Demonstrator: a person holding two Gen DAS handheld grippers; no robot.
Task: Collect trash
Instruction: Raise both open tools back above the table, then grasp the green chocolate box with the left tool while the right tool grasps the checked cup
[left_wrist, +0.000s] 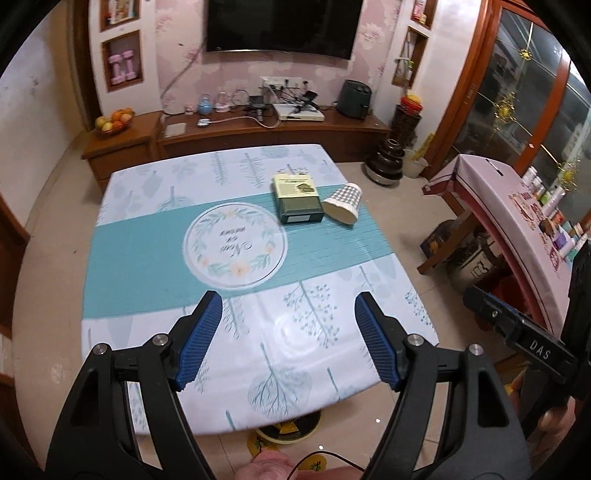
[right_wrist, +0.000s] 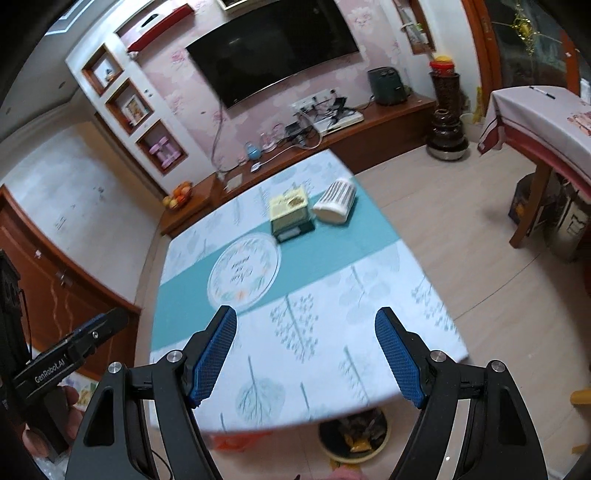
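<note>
On the far right part of the table (left_wrist: 129, 288) (right_wrist: 332, 350) lie a green and cream box (left_wrist: 297, 197) (right_wrist: 290, 212) and, just right of it, a tipped-over checked paper cup (left_wrist: 343, 203) (right_wrist: 335, 202). My left gripper (left_wrist: 289, 306) hangs open over the near half of the table, nothing between its blue pads. My right gripper (right_wrist: 306, 321) is open too, above the near edge, and is seen from the side in the left wrist view (left_wrist: 517, 328). A round bin (right_wrist: 352, 435) (left_wrist: 288, 430) with scraps inside stands on the floor under the table's near edge.
A low wooden TV cabinet (left_wrist: 258, 133) with cables, a fruit bowl (left_wrist: 112, 122) and a black appliance (left_wrist: 354, 99) runs along the far wall. A second table with a pink cloth (left_wrist: 517, 229) stands to the right. Orange plastic (right_wrist: 236, 441) lies on the floor by the bin.
</note>
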